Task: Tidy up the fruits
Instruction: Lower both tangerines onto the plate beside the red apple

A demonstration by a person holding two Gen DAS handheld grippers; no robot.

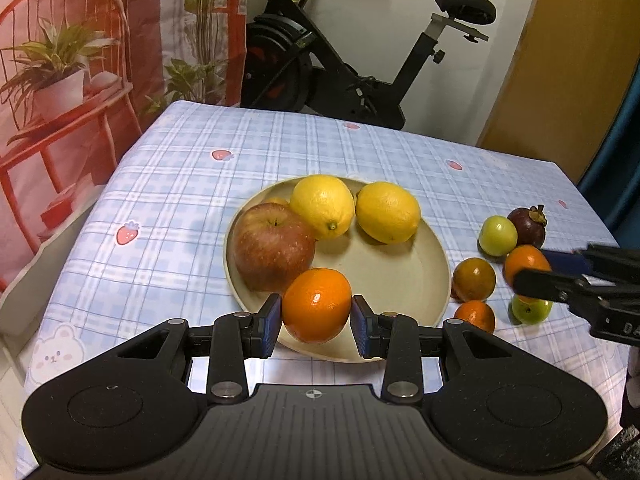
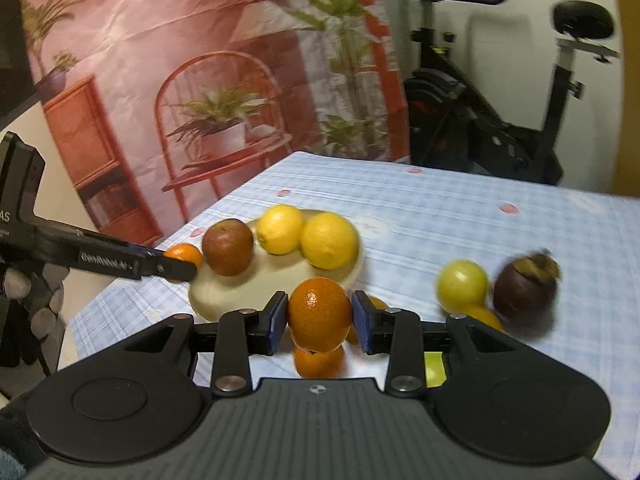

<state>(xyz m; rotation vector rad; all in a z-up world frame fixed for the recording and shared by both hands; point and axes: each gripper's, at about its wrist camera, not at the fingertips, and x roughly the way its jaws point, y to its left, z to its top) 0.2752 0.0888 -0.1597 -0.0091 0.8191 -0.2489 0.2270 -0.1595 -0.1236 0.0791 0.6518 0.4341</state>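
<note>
Plate (image 1: 434, 280) on desk (image 1: 180, 208) holds apple (image 1: 272, 246), two lemons (image 1: 322, 206).
Left claw (image 1: 316, 322) grips orange (image 1: 316, 304) over plate rim.
Right claw (image 2: 320, 322) grips second orange (image 2: 320, 314) above desk.
Left to move, by my reading: two green fruits, mangosteen (image 1: 527, 226), two small oranges beside plate.

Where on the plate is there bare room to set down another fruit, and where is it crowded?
The plate is bare on its right half, between the right-hand lemon and the near rim. Its left side is crowded: apple and two lemons touch.
</note>
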